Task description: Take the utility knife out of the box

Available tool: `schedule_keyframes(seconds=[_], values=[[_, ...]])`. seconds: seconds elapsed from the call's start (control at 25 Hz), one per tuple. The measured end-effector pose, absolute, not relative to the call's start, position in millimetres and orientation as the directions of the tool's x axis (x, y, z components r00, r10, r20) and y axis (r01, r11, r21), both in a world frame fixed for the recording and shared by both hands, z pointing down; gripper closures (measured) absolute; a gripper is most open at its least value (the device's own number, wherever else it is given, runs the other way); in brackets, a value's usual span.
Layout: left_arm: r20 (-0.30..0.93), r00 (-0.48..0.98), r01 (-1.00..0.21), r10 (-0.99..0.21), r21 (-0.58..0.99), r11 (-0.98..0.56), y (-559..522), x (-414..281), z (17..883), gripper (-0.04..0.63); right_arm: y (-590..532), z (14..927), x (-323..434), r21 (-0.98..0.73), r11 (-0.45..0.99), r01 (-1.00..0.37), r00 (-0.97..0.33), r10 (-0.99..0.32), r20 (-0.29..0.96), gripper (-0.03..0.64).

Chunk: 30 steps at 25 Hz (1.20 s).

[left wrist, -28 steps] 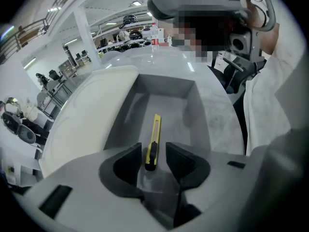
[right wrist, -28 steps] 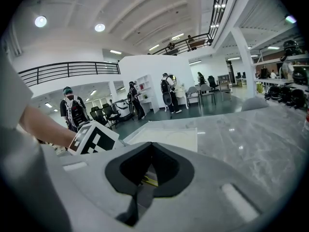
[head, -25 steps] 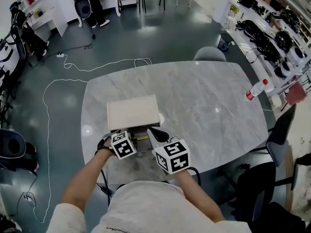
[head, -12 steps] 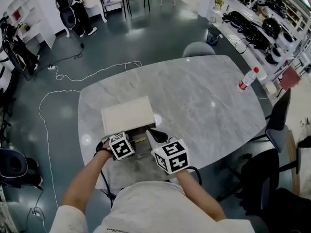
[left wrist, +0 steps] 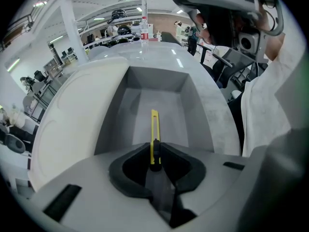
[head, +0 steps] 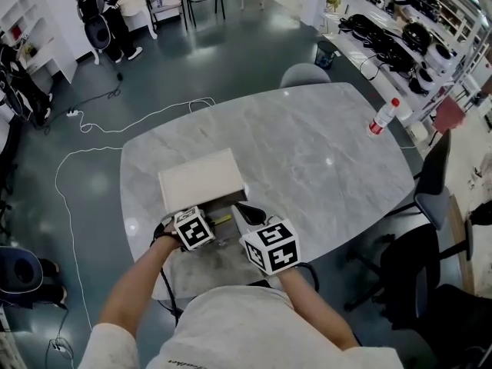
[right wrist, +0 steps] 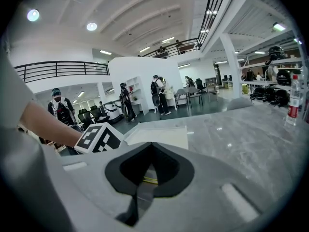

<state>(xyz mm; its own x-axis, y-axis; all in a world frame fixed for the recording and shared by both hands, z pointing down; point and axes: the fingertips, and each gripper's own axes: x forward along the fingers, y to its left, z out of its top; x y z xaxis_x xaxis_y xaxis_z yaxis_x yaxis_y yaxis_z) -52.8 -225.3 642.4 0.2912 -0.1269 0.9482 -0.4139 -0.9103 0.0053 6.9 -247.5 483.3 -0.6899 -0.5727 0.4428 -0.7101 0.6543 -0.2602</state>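
Observation:
A white box (head: 201, 177) lies on the marble table (head: 323, 152), its lid folded back and its grey tray (left wrist: 145, 83) open. A yellow utility knife (left wrist: 154, 129) lies lengthwise in the tray, and its yellow edge (head: 223, 220) shows in the head view. My left gripper (left wrist: 154, 154) points steeply down into the tray. Its jaws are closing, with the pads pinching the knife's near end. My right gripper (head: 247, 208) hovers just right of the left one, at the box's near edge. Its jaws (right wrist: 152, 146) meet at the tips and hold nothing.
A plastic bottle (head: 380, 118) with a red cap stands at the table's far right edge. Office chairs (head: 430, 198) surround the table and a white cable (head: 92, 141) trails over the floor. Several people (right wrist: 125, 100) stand far behind the table.
Both grippers stay where they were, over the box's near end. Only the head view has drifted a little.

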Motion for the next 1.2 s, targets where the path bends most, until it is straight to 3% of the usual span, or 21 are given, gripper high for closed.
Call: schedule_keyframes(seconds=[0.64, 1.2], values=[[0.903, 0.351, -0.449, -0.249, -0.071, -0.891, -224, -46, 614, 0.535, -230, 476, 1, -0.237, 0.634, -0.736, -0.662, -0.603, 0.445, 0.612], [0.77, 0.43, -0.615, -0.472, -0.133, -0.777, -241, -56, 542, 0.535, -235, 455, -11, -0.216, 0.653, -0.726, -0.676, -0.617, 0.404, 0.612]])
